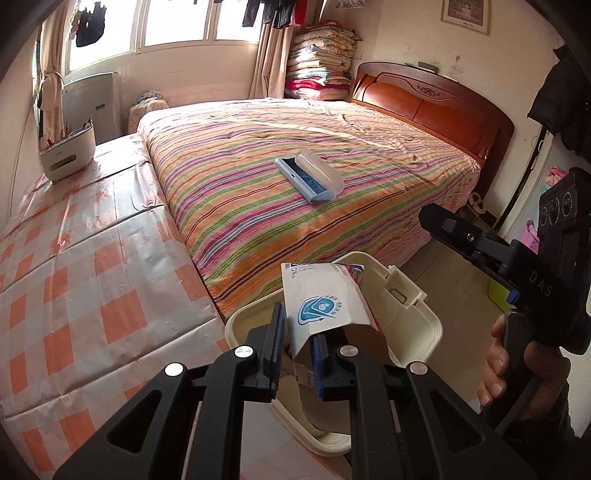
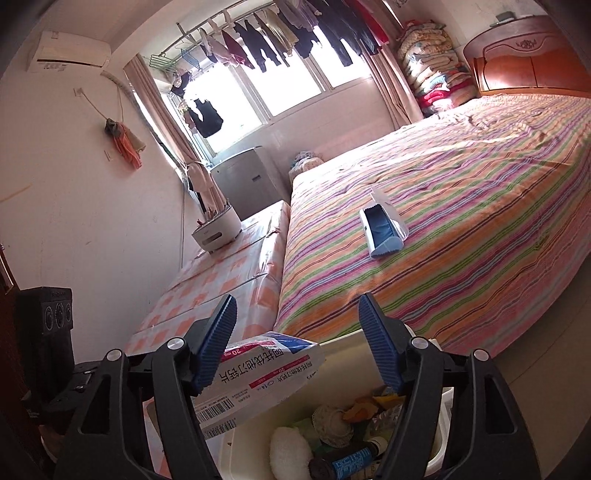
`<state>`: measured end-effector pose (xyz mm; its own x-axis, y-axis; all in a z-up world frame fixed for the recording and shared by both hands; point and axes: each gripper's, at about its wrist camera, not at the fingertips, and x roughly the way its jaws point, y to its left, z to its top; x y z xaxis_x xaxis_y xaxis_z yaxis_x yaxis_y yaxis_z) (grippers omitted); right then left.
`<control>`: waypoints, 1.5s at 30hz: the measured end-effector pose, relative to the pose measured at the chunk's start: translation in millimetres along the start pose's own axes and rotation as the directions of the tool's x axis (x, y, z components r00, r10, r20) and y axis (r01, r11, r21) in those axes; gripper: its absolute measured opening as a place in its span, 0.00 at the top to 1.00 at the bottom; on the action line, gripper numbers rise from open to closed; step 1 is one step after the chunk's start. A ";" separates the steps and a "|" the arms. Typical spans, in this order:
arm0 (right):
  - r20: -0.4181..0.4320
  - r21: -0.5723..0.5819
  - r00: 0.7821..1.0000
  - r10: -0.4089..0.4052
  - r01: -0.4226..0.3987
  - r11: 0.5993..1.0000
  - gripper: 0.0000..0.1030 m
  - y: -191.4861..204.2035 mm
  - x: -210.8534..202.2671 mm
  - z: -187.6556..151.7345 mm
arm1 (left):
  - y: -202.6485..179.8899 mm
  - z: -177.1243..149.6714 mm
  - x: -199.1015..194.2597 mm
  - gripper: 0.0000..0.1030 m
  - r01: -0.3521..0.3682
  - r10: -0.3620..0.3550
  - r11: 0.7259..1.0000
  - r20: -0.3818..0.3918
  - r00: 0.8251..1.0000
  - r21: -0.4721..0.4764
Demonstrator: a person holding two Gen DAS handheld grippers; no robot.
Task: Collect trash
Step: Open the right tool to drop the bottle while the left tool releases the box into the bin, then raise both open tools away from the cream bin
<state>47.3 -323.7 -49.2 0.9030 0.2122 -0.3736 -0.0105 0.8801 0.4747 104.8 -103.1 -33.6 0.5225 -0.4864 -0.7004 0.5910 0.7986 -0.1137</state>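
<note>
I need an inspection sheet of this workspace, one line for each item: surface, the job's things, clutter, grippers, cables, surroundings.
Surface: striped bedspread on the bed; checked orange-and-white cover beside it.
Job's things: flattened medicine box over the open cream bin; the bin already holds small trash, among it a dark bottle.
Clutter: blue-and-white lint brush on the bedspread; white organizer on the checked cover.
Grippers: left gripper has the box between its jaws, contact unclear; right gripper open, above the bin.
Cables: a thin cord down the wall.
Surroundings: window with hanging laundry, stacked quilts, wooden headboard.
</note>
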 end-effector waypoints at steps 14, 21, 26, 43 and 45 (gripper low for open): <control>0.011 -0.058 1.000 0.012 -0.011 0.998 0.31 22.0 -1.9 -5.6 | -1.4 1.8 -6.7 0.25 -0.046 0.046 0.999 -0.049 0.998 0.005; 0.014 -0.065 1.000 0.005 -0.004 0.998 0.29 24.0 -2.4 -6.7 | 6.3 1.6 -5.2 0.25 0.078 -0.091 0.992 -0.137 0.986 -0.100; 0.012 -0.052 1.000 0.011 -0.010 0.999 0.29 20.7 -3.8 -6.3 | 15.1 0.5 0.3 0.25 0.111 -0.141 0.977 -0.160 0.977 -0.183; 0.010 -0.057 1.000 0.015 -0.014 0.998 0.29 21.3 -3.2 -6.5 | 8.8 -9.6 15.3 0.25 0.126 -0.175 0.975 -0.281 0.943 -0.186; 0.012 -0.058 1.000 0.017 -0.016 0.998 0.29 21.3 -3.7 -6.7 | 9.2 -9.7 14.8 0.25 0.127 -0.181 0.972 -0.288 0.940 -0.198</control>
<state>40.8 -302.9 -43.0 0.9077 0.2222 -0.3560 -0.0502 0.8998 0.4334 112.0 -99.5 -51.9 0.2073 -0.5001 -0.8408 0.5191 0.7847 -0.3388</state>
